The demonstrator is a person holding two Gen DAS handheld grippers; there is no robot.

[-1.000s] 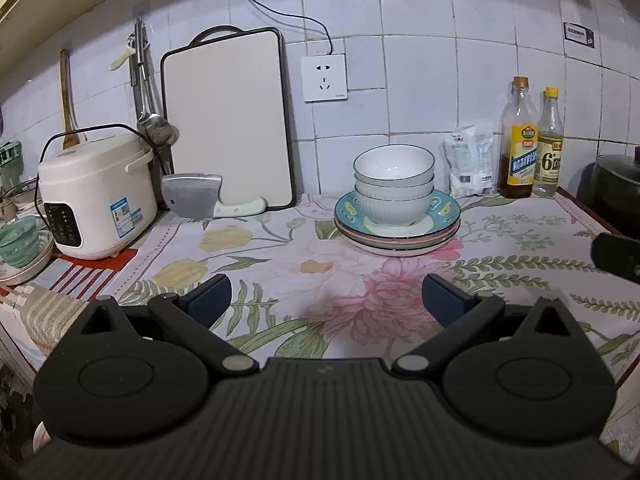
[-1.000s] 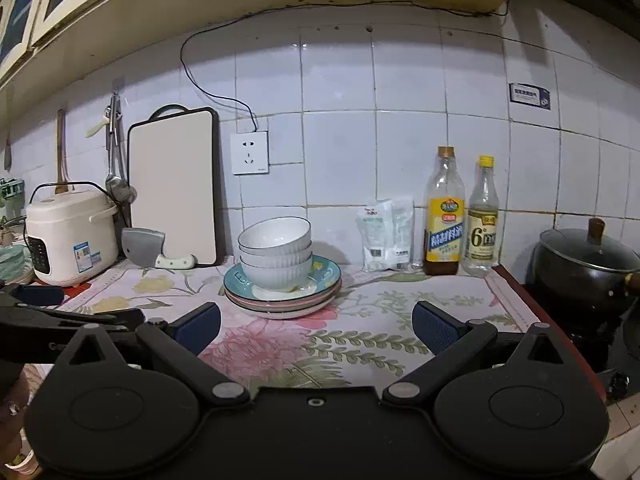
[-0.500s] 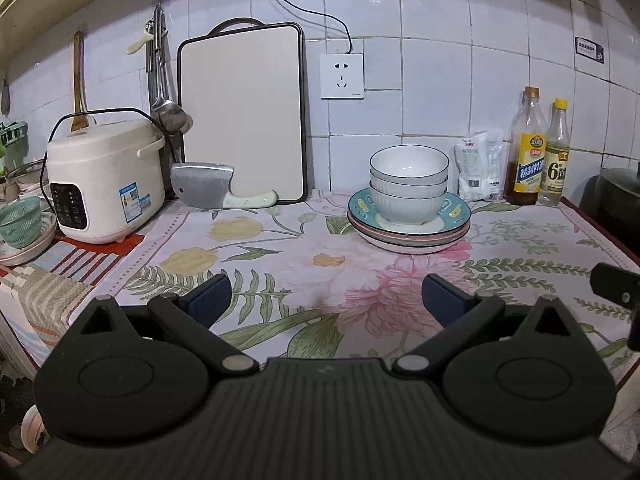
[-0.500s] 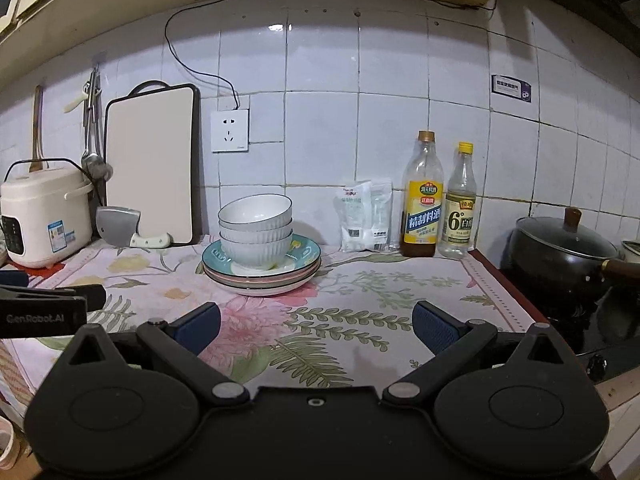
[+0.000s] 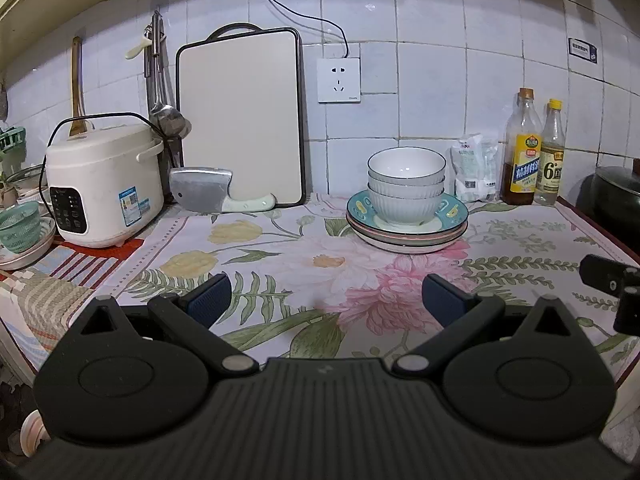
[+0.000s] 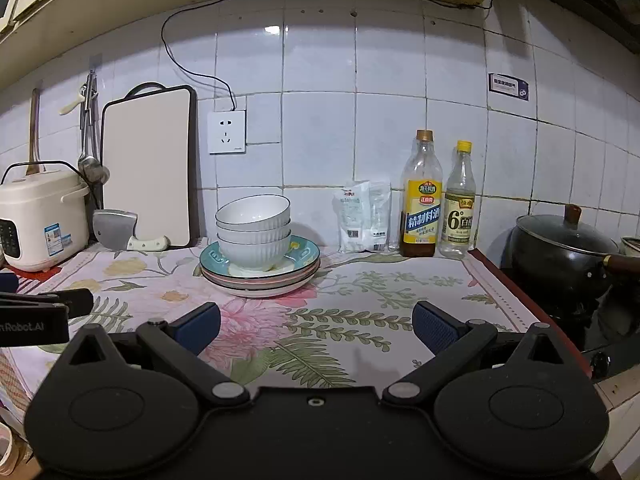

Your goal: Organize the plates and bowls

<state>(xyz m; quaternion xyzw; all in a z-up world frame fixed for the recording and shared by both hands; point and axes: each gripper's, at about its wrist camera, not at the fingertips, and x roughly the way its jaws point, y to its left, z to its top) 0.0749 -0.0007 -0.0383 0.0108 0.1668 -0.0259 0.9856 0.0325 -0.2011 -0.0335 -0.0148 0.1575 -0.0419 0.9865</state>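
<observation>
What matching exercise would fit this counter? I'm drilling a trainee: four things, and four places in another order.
Things:
1. stacked bowls
2. cleaver
3. rice cooker
4. black pot

Places:
A. far left by the wall
B. on the plates
C. leaning on the cutting board
D. far right, off the floral cloth

Pairs: 1-B, 2-C, 3-A, 4-D

Glossy ribbed white ceramic bowls (image 5: pixel 406 192) sit on glazed teal-rimmed plates (image 5: pixel 407 226); a matt flower-printed cloth (image 5: pixel 280 256) covers the bench below shiny white wall tiles (image 6: pixel 320 128).
</observation>
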